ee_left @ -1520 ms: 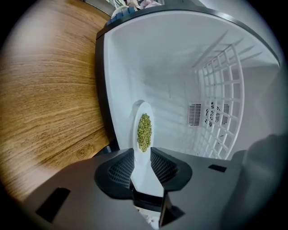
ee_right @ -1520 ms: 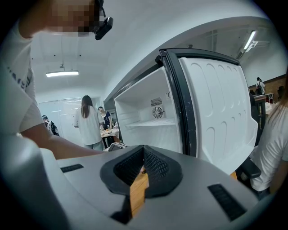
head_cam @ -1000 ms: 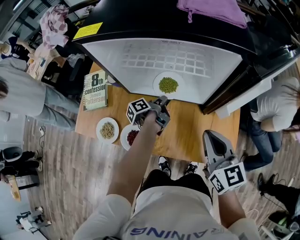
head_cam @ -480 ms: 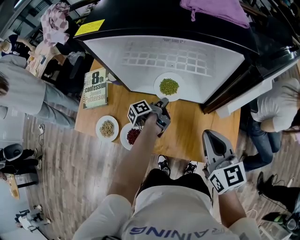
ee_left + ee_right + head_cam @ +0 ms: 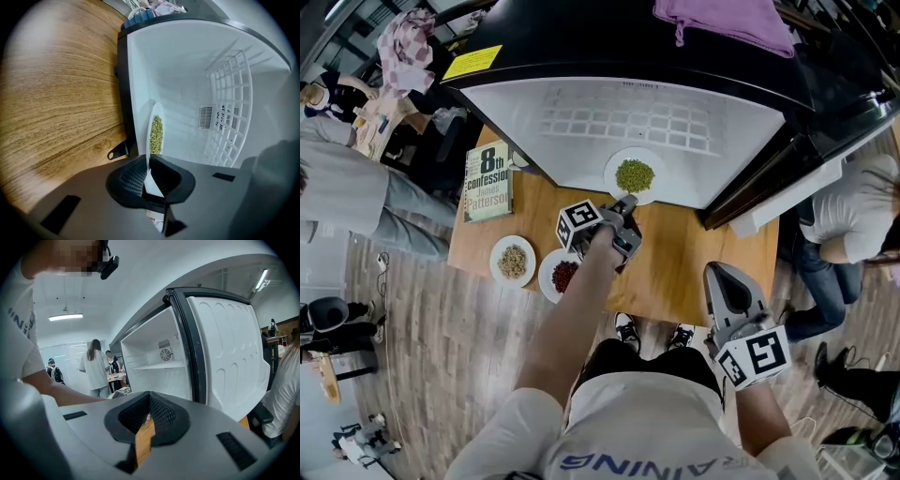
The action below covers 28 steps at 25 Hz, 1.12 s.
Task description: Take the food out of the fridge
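— At the mouth of the fridge (image 5: 628, 112), what have you got?
— My left gripper (image 5: 626, 202) has the near rim of the plate (image 5: 612, 174) of green beans (image 5: 635, 174). Its jaws have just eased a touch wider, but the rim sits between them and the pads look pressed on it. The plate rests on the fridge's white floor, right at the front edge, not yet out.
— Why the rim?
— I judge it's the only part thin enough to pinch, and from the near side I can draw it straight onto the surface (image 5: 675, 262).
— Your right gripper (image 5: 719, 270)?
— Closed on nothing, held low beside me, well clear of the open door (image 5: 225, 348).
— Room to land it?
— Yes, there's bare wood just before the fridge. A grain plate (image 5: 495, 255) and a red-bean plate (image 5: 546, 272) sit left of my arm, with a book (image 5: 487, 180) beyond them. Around us is a plank floor (image 5: 412, 356), with people (image 5: 356, 192) standing about.
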### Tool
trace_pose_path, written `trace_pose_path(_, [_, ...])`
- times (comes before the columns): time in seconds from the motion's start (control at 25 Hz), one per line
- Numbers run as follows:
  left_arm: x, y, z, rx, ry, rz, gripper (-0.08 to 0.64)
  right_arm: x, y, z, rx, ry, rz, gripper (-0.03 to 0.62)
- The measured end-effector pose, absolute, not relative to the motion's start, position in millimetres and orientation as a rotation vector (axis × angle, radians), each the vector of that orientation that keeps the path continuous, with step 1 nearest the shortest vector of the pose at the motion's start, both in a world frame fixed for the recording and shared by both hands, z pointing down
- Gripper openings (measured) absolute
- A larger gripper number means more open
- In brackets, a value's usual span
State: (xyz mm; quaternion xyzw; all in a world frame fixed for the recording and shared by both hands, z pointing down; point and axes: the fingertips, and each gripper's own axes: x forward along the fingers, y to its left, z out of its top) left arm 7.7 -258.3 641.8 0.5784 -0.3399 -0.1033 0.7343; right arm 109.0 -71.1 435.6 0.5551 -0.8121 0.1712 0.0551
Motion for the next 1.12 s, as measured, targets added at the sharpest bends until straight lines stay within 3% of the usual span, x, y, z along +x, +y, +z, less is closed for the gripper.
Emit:
trace_pose_path(0.48, [2,-246,607,1.39,-0.695,-0.358,0.018,107,-63,431,1.659,-2.497,0.511,0.018])
trace_pose_path(1.12, [-23,-125,571,1.403,-0.688,-0.414,0.02,103,-39,412,1.515,-2.608,0.448,0.018])
